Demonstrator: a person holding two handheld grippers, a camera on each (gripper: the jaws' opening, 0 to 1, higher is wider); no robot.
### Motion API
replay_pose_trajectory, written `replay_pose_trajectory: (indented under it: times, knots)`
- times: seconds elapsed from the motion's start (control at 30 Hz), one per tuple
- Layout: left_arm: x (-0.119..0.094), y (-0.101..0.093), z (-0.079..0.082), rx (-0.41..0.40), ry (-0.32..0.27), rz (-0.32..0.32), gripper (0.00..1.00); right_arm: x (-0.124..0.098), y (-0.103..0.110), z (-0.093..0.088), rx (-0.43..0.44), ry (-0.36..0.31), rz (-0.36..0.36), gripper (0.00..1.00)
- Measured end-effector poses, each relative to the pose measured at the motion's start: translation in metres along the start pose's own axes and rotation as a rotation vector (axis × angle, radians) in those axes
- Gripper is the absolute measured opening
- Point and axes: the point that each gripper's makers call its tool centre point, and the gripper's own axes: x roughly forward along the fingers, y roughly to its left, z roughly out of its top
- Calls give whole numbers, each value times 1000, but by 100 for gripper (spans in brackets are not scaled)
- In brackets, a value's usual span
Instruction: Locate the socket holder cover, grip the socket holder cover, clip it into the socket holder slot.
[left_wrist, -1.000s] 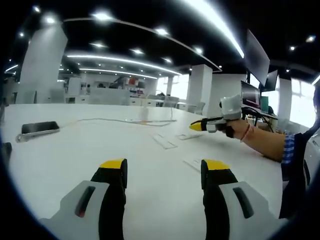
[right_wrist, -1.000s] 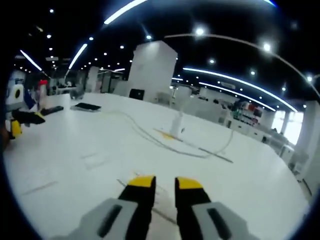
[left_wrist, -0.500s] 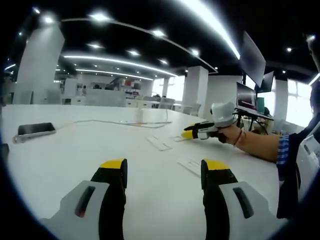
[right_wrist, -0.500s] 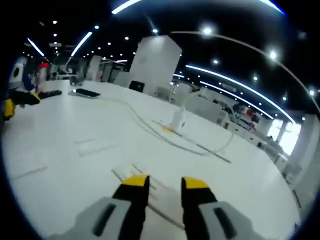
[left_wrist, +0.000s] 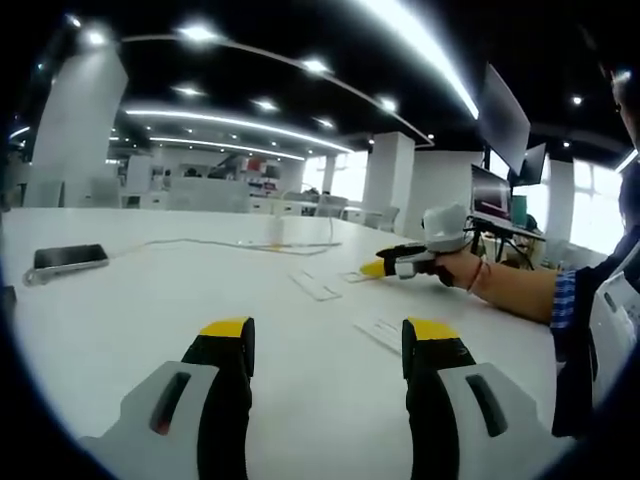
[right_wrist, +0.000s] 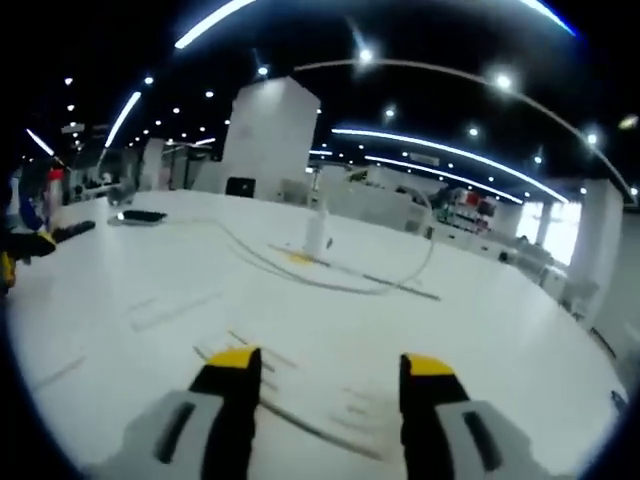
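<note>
Right gripper (right_wrist: 333, 362): jaws wide, empty | socket holder cover (right_wrist: 290, 415): thin strip on table (right_wrist: 500, 300), just ahead between tips, long axis slanting across the jaws | left gripper (left_wrist: 328, 335): open, empty, farther off.

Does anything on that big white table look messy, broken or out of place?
Nothing stands out. The clear flat strips lie loose on the white table, a phone rests flat, and a cable curves loosely across; nothing looks spilled or damaged.
</note>
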Motion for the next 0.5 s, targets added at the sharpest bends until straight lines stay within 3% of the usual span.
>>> replay_pose_trajectory:
  times: [0.17, 0.5]
  knots:
    - [0, 0, -1, 1, 5, -1, 60, 0, -9, -8, 122, 11, 0, 65]
    - [-1, 1, -1, 1, 9, 5, 60, -2, -5, -8, 143, 11, 10, 63]
